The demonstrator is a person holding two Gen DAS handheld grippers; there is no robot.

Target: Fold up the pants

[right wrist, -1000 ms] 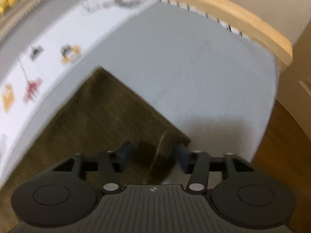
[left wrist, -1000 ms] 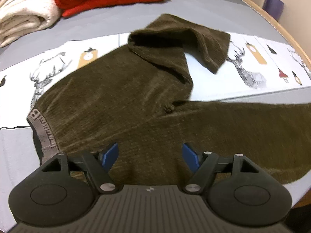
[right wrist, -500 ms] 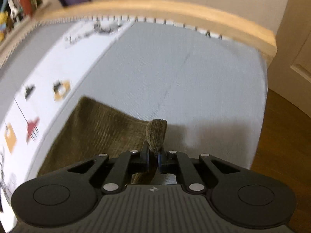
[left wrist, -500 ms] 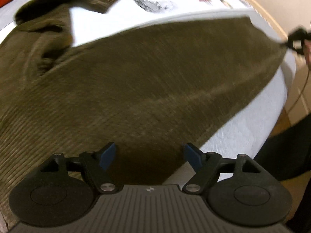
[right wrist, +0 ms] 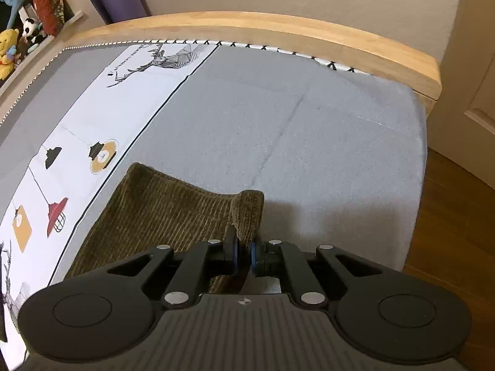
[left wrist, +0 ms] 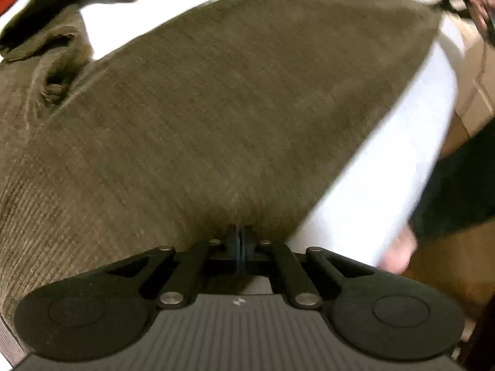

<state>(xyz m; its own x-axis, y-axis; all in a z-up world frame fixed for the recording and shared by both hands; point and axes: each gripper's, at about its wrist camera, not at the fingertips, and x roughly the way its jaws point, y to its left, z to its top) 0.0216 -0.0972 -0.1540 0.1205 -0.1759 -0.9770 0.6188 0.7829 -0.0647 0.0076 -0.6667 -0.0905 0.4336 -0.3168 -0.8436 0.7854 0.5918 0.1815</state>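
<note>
The olive corduroy pants (left wrist: 216, 99) lie spread on the bed (right wrist: 278, 117); one leg end (right wrist: 173, 213) reaches toward the wooden bed frame (right wrist: 278, 27) at 12 o'clock. The right gripper (right wrist: 244, 255) is clamped on a raised corner of that hem. The left gripper (left wrist: 239, 244) has just been closing, its fingers now together at the near edge of the cloth; whether fabric is pinched between them cannot be told. A printed sheet (right wrist: 77, 154) lies at 10 o'clock, plush toys (right wrist: 18, 46) on a shelf beyond.

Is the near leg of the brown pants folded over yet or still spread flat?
Still spread: the pants leg lies flat along the bed, with only its hem corner pinched up by the right gripper.
</note>
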